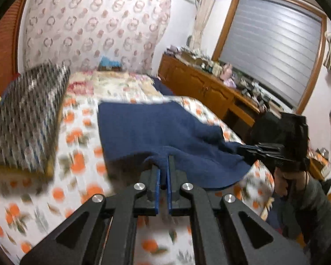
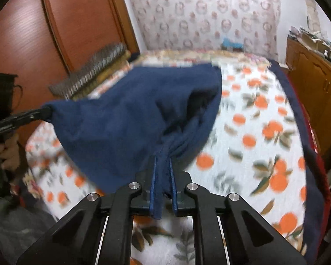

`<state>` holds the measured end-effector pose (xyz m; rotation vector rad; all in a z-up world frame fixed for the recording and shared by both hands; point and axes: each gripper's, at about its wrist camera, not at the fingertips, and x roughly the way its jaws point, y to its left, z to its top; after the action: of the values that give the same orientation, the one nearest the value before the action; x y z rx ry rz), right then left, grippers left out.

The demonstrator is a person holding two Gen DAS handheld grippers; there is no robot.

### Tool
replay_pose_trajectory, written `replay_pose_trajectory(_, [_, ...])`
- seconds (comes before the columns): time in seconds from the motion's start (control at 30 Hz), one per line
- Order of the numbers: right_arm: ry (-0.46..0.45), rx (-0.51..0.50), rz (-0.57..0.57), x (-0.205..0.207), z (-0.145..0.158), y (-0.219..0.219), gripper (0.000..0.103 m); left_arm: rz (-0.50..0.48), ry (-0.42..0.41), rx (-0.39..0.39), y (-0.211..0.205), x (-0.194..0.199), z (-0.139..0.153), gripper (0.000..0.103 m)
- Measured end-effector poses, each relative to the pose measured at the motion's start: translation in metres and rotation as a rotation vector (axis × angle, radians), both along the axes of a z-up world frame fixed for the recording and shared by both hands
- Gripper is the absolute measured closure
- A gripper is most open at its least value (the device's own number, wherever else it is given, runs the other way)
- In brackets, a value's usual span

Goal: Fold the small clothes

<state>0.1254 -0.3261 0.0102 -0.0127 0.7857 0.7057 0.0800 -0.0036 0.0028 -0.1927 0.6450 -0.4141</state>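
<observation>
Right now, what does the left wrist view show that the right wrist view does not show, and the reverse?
Only the left wrist view shows the window blind, the full cluttered wooden cabinet beneath it, and the right tongs from the side.

Only the right wrist view shows the reddish wooden door and the left tongs pinching a corner.

Both show the navy cloth held between shut tongs, the orange-print bedsheet, and the patterned wall curtain.

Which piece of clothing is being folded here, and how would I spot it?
Look at the bed with its orange-fruit sheet. On it lies a plain navy blue cloth, pinched at its near edge by the left claw and the right claw. It is the only plain dark piece on that busy print.
</observation>
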Motion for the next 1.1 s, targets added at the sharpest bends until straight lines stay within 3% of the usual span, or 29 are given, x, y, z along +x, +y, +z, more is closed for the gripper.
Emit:
replay_pose_trajectory(0.17, [-0.061,0.079,-0.016,0.043,0.043,0.000,0.095,0.058,-0.020,0.005,0.009,0.064,0.024,0.102])
replay_pose_trajectory(0.3, [-0.078,0.087,-0.049,0.098,0.061,0.012,0.095,0.114,-0.006,0.029,0.017,0.126,0.028,0.101])
replay_pose_trajectory(0.5, [-0.030,0.024,-0.090,0.185,0.047,0.040,0.095,0.198,0.044,0.079,0.029,0.201,0.005,0.101])
replay_pose_trajectory(0.7, [0.005,-0.054,-0.121,0.227,0.022,0.056,0.090,0.206,0.085,0.100,0.030,0.223,-0.013,0.100])
replay_pose_trajectory(0.77, [-0.002,-0.065,-0.143,0.231,0.020,0.053,0.087,0.199,0.070,0.114,0.028,0.221,-0.012,0.095])
replay_pose_trajectory(0.8, [-0.006,-0.070,-0.153,0.233,0.020,0.050,0.080,0.193,0.062,0.119,0.026,0.220,-0.010,0.084])
replay_pose_trajectory(0.83, [-0.015,-0.073,-0.166,0.235,0.021,0.048,0.077,0.189,0.045,0.132,0.024,0.218,-0.007,0.063])
replay_pose_trajectory(0.87, [-0.033,-0.075,-0.177,0.233,0.024,0.045,0.075,0.188,0.026,0.136,0.024,0.215,-0.003,0.057])
replay_pose_trajectory(0.93, [-0.060,-0.088,-0.178,0.229,0.030,0.043,0.070,0.179,-0.002,0.135,0.024,0.209,0.005,0.051])
replay_pose_trajectory(1.0, [-0.100,-0.113,-0.182,0.220,0.037,0.042,0.058,0.166,-0.007,0.133,0.024,0.203,0.008,0.049])
replay_pose_trajectory(1.1, [-0.125,-0.117,-0.145,0.203,0.041,0.043,0.050,0.163,0.006,0.148,0.025,0.194,0.004,0.049])
